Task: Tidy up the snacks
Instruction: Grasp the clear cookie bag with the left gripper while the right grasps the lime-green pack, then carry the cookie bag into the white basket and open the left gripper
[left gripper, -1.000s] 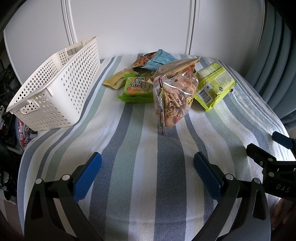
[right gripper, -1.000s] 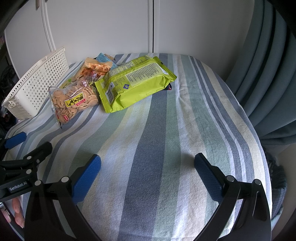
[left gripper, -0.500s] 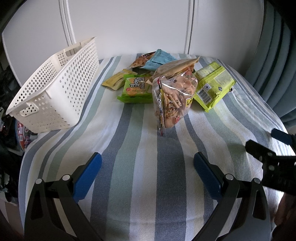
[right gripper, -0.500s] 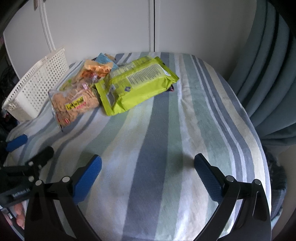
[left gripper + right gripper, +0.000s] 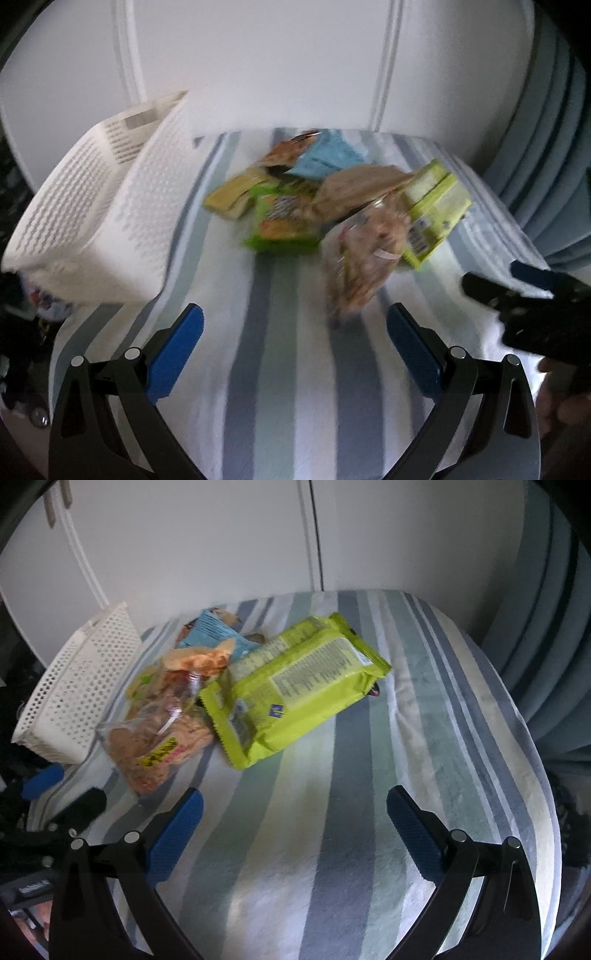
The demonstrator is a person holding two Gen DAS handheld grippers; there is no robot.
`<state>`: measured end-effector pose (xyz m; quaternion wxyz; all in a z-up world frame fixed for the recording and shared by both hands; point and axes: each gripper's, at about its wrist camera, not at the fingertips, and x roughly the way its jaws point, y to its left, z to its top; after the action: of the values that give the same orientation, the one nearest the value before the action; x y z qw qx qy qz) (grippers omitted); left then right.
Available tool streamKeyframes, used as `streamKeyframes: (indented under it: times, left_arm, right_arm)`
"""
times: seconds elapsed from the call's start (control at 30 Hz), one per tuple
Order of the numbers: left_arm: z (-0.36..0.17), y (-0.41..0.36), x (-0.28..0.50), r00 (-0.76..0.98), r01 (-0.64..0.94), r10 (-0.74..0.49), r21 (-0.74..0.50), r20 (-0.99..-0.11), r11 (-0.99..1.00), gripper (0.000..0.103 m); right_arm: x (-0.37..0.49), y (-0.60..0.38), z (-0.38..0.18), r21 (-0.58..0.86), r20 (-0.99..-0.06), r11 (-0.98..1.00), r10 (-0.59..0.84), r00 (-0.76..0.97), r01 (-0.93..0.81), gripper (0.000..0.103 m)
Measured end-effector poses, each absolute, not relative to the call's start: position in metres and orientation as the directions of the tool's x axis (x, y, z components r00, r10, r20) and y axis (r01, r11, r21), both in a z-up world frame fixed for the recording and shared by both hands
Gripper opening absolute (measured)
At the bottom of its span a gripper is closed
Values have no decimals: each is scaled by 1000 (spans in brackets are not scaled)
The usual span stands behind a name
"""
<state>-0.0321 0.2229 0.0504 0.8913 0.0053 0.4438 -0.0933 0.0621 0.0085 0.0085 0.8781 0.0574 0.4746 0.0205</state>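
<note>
Step in hand: we judge this the approach; nothing is picked up yet, and the snacks lie in a heap on the striped cloth (image 5: 332, 812).
Left gripper (image 5: 295, 332): we hold it with jaws spread wide and nothing between them, low over the cloth, short of the heap.
Right gripper (image 5: 295, 812): likewise wide apart and empty, facing the green packet (image 5: 299, 686).
Snacks: the clear bag of biscuits (image 5: 360, 254) lies nearest us, touching the green packet; a blue packet (image 5: 325, 158) and smaller packets lie behind. The left view is blurred, so we cannot read the labels.
Basket (image 5: 99, 206): white, perforated, standing just left of the heap; we cannot see inside it.
Next move: we likely reach for the clear bag, close on a loose edge without crushing the biscuits, and carry it to the basket.
</note>
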Motion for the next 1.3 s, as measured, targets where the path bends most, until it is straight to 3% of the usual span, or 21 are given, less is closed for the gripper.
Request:
streamKeyframes:
  times: [0.2, 0.23, 0.37, 0.43, 0.57, 0.87, 1.1, 1.3]
  left_arm:
    - [42, 196, -1, 531, 263, -262, -137, -805, 955, 101]
    - [38, 193, 4, 521, 263, -261, -139, -812, 955, 97]
    - [25, 186, 22, 472, 253, -287, -184, -834, 950, 68]
    - [19, 183, 25, 455, 254, -304, -206, -837, 945, 60]
    - [16, 177, 19, 494, 265, -288, -174, -820, 949, 53]
    - [44, 198, -10, 566, 264, -299, -175, -768, 949, 53]
    - [67, 223, -24, 609, 239, -295, -185, -736, 953, 53]
    - [80, 240, -32, 640, 223, -293, -194, -710, 955, 53]
  right_arm:
    - [54, -11, 1, 146, -833, 987, 86, 546, 66, 98]
    - [53, -15, 1, 150, -832, 986, 87, 548, 72, 98]
    - [50, -24, 1, 162, -827, 983, 88, 555, 86, 98]
    - [51, -26, 1, 168, -826, 982, 94, 556, 84, 98]
    - [56, -27, 0, 188, -825, 979, 113, 553, 81, 98]
    - [90, -22, 3, 268, -824, 961, 188, 535, 74, 98]
    - [141, -20, 4, 379, -818, 911, 248, 519, 162, 98]
    - [177, -9, -5, 274, -863, 931, 127, 490, 242, 98]
